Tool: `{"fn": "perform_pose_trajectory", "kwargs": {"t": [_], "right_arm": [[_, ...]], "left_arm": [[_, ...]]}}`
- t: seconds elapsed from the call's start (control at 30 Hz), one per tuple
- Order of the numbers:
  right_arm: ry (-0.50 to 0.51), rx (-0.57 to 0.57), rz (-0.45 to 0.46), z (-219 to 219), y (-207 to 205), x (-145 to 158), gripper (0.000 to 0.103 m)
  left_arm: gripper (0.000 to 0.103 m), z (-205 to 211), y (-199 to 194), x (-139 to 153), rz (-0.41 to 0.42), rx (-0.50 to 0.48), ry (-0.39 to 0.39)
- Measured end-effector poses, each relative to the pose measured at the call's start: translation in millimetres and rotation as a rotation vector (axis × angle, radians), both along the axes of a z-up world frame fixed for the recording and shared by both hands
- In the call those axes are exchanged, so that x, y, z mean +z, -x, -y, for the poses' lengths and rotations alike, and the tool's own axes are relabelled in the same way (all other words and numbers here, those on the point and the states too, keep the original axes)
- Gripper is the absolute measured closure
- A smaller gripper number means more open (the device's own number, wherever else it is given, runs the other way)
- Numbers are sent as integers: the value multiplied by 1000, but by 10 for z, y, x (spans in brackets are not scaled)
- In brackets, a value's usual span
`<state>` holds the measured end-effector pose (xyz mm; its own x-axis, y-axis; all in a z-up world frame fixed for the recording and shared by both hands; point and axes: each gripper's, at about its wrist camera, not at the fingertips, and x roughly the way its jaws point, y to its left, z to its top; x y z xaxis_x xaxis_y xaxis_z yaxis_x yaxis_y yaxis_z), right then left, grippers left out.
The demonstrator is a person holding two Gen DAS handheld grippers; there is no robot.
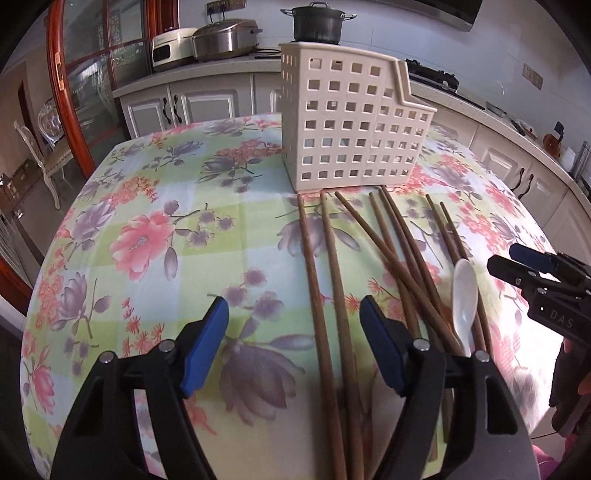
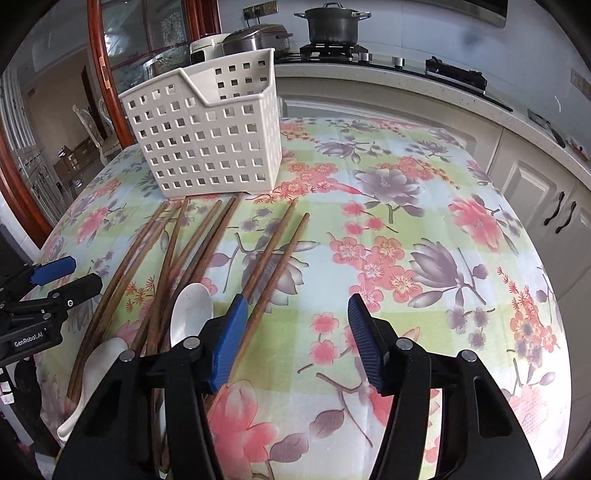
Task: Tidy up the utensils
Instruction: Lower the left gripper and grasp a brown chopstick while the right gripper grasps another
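A cream perforated basket stands on the floral tablecloth. Several brown wooden chopsticks fan out in front of it toward me. One white spoon lies on the chopsticks, and a second white spoon lies nearer the table edge. My left gripper is open low over the two leftmost chopsticks, pads not touching them. My right gripper is open too, its left finger over the two rightmost chopsticks. The left gripper shows at the edge of the right wrist view.
The table is covered with a flowered cloth. Behind it runs a kitchen counter with a rice cooker, a dark pot on a stove and white cabinets. A wood-framed glass door stands at left.
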<state>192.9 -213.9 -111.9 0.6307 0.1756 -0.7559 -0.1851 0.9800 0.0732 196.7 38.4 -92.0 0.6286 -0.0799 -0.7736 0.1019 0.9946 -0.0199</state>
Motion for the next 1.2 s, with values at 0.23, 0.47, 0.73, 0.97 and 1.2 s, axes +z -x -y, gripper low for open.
{"fn": "perform_pose_trajectory", "kwargs": {"t": [0.23, 0.47, 0.73, 0.97, 1.2], "right_arm": [[17, 6, -47, -106, -175, -97, 63], [28, 1, -66, -171, -292, -129, 70], [67, 0, -59, -230, -344, -174, 83], [81, 9, -71, -215, -401, -169, 85], [41, 10, -71, -156, -381, -160, 93]], "left_arm": [[44, -35, -290, -87, -37, 17, -16], [49, -57, -488, -186, -68, 34, -18], [61, -41, -678, -182, -75, 38, -34], [83, 146, -684, -173, -86, -14, -60], [97, 133, -699, -162, -97, -27, -15]]}}
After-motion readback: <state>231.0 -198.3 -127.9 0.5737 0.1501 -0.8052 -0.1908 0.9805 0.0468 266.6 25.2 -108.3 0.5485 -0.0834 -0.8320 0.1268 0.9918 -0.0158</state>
